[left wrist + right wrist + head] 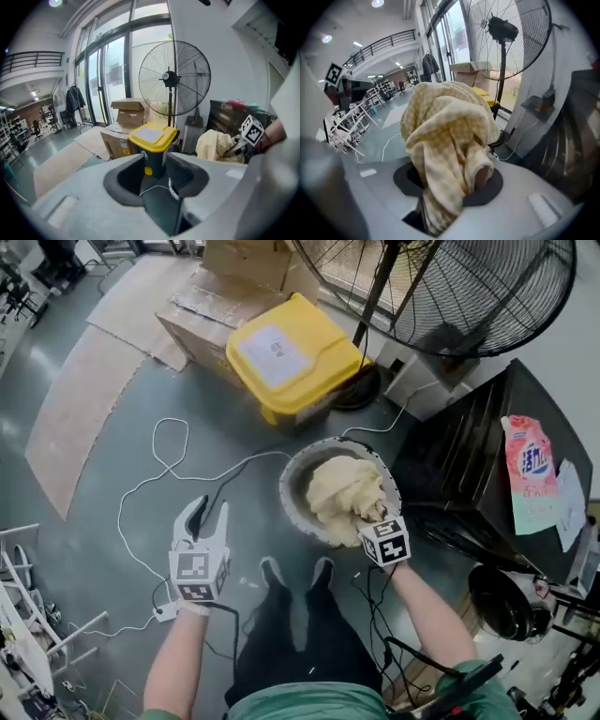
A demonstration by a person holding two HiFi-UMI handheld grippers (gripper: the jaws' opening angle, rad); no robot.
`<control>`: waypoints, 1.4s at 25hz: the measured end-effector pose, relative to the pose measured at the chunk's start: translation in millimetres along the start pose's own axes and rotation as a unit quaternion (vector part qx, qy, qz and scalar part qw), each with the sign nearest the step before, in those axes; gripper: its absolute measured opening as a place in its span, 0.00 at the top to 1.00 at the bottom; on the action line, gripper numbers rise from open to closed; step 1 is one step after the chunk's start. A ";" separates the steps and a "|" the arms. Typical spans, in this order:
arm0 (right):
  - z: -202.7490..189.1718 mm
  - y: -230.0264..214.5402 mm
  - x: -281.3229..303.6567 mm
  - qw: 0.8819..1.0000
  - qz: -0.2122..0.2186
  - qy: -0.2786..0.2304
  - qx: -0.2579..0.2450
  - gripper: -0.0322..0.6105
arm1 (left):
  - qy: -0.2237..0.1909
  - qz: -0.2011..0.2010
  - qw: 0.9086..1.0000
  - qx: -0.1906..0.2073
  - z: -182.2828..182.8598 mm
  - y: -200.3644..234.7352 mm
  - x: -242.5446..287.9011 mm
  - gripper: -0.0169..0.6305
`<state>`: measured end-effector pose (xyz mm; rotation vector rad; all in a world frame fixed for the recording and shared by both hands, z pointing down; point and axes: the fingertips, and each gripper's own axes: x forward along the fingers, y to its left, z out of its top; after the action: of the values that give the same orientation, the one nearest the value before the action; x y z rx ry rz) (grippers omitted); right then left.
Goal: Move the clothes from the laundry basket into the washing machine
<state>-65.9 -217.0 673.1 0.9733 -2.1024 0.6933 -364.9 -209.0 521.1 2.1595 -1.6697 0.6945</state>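
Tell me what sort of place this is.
Probably a workshop or warehouse-style hall rather than a home: a large black metal pedestal fan, brown cardboard boxes on a grey concrete floor, and a railed upper balcony.

Bright daylight from windows [105, 84]; fisheye-bent edges.

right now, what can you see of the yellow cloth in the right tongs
The cloth is pale yellow with a fine check weave, and it looks soft and is bunched into thick folds. The right tongs are shut on it, and it drapes over both pads. In the head view it sits above the round basket. Whether it touches the basket cannot be told.
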 end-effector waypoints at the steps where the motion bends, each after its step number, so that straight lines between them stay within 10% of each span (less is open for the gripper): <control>1: 10.1 3.5 -21.2 1.000 -0.001 -0.011 0.001 0.68 | -0.004 0.000 1.000 0.003 12.0 -4.1 -8.3 0.76; 17: 120.4 22.7 -260.3 0.970 -0.030 -0.218 0.101 0.68 | -0.099 0.014 0.995 0.013 154.1 -60.6 -106.2 0.76; 35: 88.5 48.3 -358.2 0.921 -0.176 -0.280 0.208 0.68 | -0.138 -0.152 0.976 0.071 198.1 -107.3 -101.3 0.76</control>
<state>29.4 -100.2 332.9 1.9234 -2.1866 0.7486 -246.0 -203.9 304.7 2.6393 -1.3952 0.4540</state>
